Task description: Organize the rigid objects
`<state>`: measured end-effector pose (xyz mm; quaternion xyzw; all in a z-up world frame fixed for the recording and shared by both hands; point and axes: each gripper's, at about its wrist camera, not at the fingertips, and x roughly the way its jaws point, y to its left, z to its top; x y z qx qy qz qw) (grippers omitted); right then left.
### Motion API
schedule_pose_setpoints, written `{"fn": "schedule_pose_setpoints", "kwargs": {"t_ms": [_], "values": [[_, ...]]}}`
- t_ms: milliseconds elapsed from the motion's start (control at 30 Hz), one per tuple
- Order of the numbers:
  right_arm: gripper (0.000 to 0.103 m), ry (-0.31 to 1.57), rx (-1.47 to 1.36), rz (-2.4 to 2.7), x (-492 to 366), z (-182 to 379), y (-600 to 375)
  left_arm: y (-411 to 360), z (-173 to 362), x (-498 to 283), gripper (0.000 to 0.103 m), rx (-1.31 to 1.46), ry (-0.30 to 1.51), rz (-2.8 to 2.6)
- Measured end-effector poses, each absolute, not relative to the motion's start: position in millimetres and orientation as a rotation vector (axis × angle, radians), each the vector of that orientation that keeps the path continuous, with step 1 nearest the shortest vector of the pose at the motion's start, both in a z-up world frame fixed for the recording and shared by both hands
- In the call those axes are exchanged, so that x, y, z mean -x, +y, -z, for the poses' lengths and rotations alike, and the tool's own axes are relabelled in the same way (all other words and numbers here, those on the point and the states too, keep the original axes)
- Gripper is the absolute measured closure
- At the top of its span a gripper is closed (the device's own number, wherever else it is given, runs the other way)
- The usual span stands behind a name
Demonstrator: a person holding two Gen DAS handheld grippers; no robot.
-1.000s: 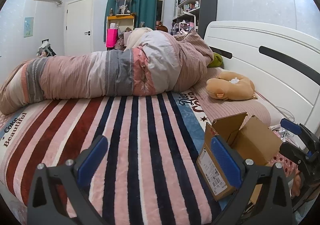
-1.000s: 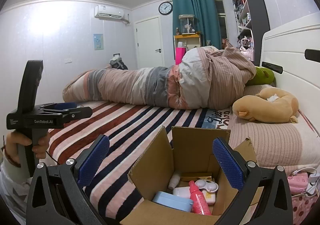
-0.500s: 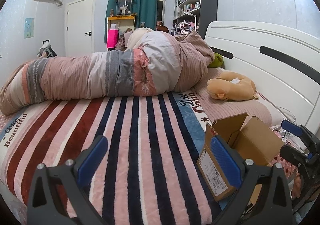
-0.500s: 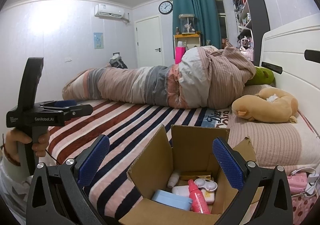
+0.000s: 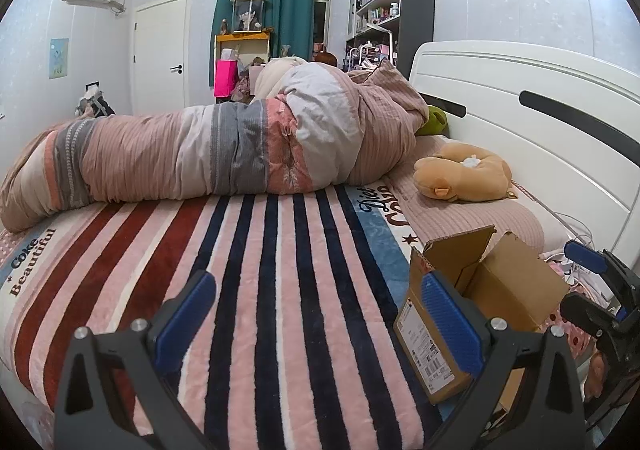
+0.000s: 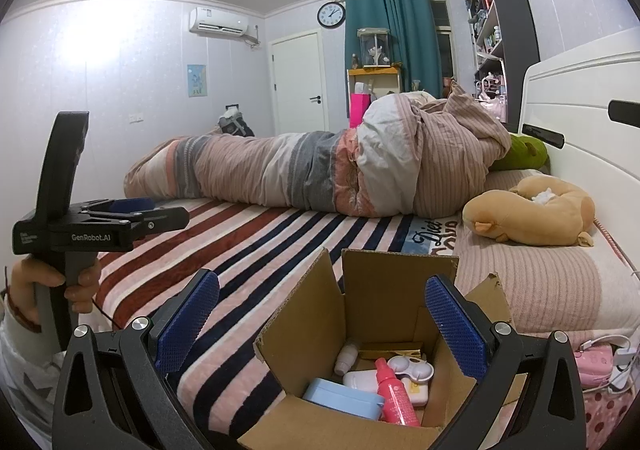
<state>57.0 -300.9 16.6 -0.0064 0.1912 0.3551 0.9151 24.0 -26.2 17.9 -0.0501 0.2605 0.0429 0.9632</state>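
1. Gripper state: the right gripper (image 6: pixel 322 324) hangs above the open cardboard box (image 6: pixel 384 290) with its fingers spread wide and nothing between them. The left gripper (image 5: pixel 320 314) is likewise spread and empty, over the striped blanket (image 5: pixel 256 250).
2. Location of task items: a light blue case (image 6: pixel 342 402), a pink spray bottle (image 6: pixel 394 394), a white double-domed case (image 6: pixel 412 368) and a small white bottle (image 6: pixel 346 358) lie packed together on the box floor, touching one another.
3. Risk – flap collision: the upright flaps stand close to both right fingertips. A straight descent would likely catch one and tilt or shift the box.
4. Risk – unstable base: the box rests on soft bedding, so downward pressure could tip it and spill the contents.
5. Risk – double grasp: because the items touch, closing on one may pinch or drag its neighbour.
6. Risk – slip: the pink spray bottle lies slanted – a grip on its rounded body could let it rotate free.
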Motion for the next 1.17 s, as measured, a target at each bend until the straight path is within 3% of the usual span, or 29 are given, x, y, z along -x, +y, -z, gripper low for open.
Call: {"fn": "schedule_pose_setpoints", "kwargs": {"t_ms": [1167], "values": [[0.000,0.393,0.018,-0.745,-61.5,-15.6,-307.6,-25.2,-18.7,-23.6,0.001,0.098,0.530,-0.091]]}}
